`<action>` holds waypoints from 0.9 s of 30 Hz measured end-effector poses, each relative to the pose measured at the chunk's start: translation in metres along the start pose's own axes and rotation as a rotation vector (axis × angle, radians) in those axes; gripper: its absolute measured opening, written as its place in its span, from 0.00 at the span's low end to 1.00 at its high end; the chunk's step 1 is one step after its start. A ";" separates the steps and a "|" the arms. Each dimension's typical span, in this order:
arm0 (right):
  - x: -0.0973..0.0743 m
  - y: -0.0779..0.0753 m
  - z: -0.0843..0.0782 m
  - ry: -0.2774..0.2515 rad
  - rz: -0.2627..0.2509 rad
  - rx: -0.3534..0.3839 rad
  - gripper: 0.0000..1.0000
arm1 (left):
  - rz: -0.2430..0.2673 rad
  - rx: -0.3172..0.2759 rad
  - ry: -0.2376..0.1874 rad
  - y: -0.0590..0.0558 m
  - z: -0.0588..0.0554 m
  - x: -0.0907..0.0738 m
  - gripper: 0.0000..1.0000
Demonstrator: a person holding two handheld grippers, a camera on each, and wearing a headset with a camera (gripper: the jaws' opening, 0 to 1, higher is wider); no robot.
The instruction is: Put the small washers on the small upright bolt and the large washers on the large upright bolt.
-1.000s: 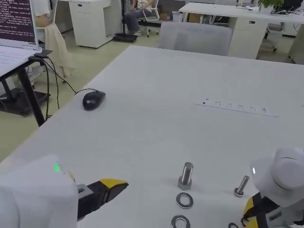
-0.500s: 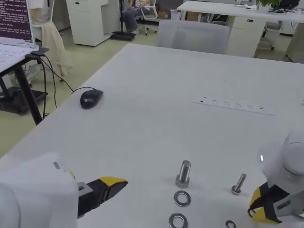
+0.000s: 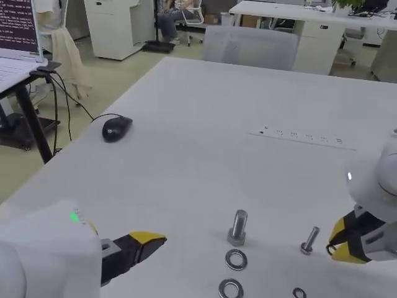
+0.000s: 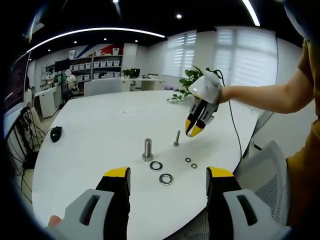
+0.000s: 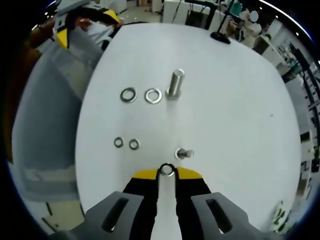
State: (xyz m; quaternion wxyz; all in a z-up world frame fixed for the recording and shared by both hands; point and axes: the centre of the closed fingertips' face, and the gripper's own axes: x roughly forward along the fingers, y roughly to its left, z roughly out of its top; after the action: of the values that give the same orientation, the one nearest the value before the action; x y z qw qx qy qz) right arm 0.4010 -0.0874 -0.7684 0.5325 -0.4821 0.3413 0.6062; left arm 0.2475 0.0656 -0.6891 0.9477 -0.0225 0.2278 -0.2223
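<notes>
The large bolt (image 3: 238,226) and the small bolt (image 3: 309,239) stand upright on the white table (image 3: 198,155). Two large washers (image 3: 236,259) (image 3: 231,288) lie in front of the large bolt, and a small washer (image 3: 299,292) lies near the front edge. My right gripper (image 3: 338,245) hovers just right of the small bolt. In the right gripper view its tips (image 5: 167,171) are shut on a small washer, close to the small bolt (image 5: 184,153), with two more small washers (image 5: 118,142) (image 5: 134,144) on the table. My left gripper (image 4: 169,175) is open and holds nothing, low at the left (image 3: 149,242).
A black mouse (image 3: 116,128) with its cable lies at the table's left, and a white power strip (image 3: 302,138) at the back right. A grey chair (image 3: 251,46) stands behind the far edge. A laptop stand (image 3: 25,56) is off to the left.
My right gripper has risen from the table's front edge and now sits higher, beside the small bolt. The left gripper has stayed put. The head camera shifted slightly.
</notes>
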 end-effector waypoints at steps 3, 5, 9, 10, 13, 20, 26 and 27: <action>-0.003 -0.003 0.003 -0.001 -0.006 -0.009 0.12 | 0.000 0.000 -0.002 0.000 0.000 0.000 0.61; -0.005 -0.007 0.005 0.000 -0.013 -0.012 0.12 | 0.000 -0.001 -0.002 0.000 0.000 0.000 0.61; -0.008 -0.013 0.011 -0.007 -0.026 -0.017 0.12 | -0.002 -0.004 -0.002 -0.001 0.000 0.000 0.61; -0.009 -0.014 0.012 -0.007 -0.029 -0.019 0.12 | -0.003 -0.004 -0.002 -0.001 0.000 0.001 0.61; -0.010 -0.016 0.013 -0.006 -0.036 -0.025 0.12 | -0.001 -0.005 -0.003 -0.001 0.000 0.000 0.61; -0.006 -0.020 0.019 -0.007 -0.035 -0.031 0.12 | 0.004 -0.010 0.000 0.001 -0.001 0.000 0.61; -0.002 -0.022 0.021 -0.003 -0.023 -0.034 0.12 | 0.007 -0.016 -0.004 0.001 -0.001 -0.001 0.61; -0.001 -0.022 0.021 -0.001 -0.019 -0.033 0.12 | 0.007 -0.017 -0.004 0.002 -0.001 -0.001 0.61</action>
State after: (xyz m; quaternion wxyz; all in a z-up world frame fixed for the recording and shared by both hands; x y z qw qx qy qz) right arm 0.4179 -0.0641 -0.7592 0.5304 -0.4938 0.3261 0.6070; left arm 0.2471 0.0674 -0.6897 0.9488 -0.0301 0.2278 -0.2169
